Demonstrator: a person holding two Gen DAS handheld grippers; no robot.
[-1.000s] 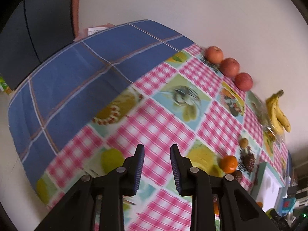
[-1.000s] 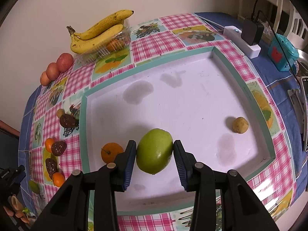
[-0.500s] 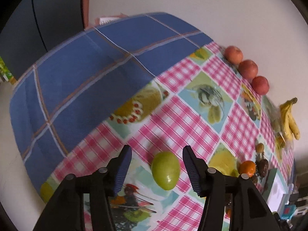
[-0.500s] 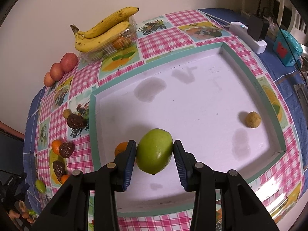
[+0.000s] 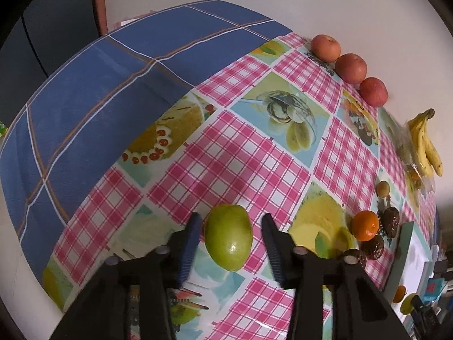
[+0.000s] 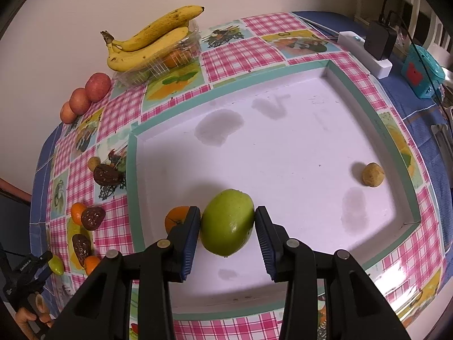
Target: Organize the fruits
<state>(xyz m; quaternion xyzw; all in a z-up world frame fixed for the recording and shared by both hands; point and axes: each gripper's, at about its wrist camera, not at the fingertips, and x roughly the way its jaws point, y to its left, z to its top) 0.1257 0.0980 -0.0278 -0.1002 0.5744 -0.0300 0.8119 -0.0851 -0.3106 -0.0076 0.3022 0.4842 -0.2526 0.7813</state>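
In the left wrist view my left gripper [image 5: 230, 236] is open around a green mango [image 5: 228, 236] that lies on the checkered tablecloth; small gaps show on both sides. In the right wrist view my right gripper [image 6: 228, 225] is shut on a second green mango [image 6: 227, 222], held just above the white floor of the teal-rimmed tray [image 6: 412, 181]. An orange [image 6: 175, 221] and a small tan fruit [image 6: 373, 174] lie in the tray. The left gripper with its mango [image 6: 56, 265] also shows at the far left of the right wrist view.
Three red apples [image 5: 351, 68] and a banana bunch [image 5: 426, 144] line the wall edge; the bananas [image 6: 150, 39] rest on a clear punnet. Oranges [image 5: 365, 225] and dark dried fruits [image 5: 392, 221] lie left of the tray. A charger [image 6: 378, 44] and a teal box [image 6: 421, 72] stand at the right.
My left gripper opened wide and moved forward around the green mango on the cloth. My right gripper kept its mango and shifted slightly over the tray.
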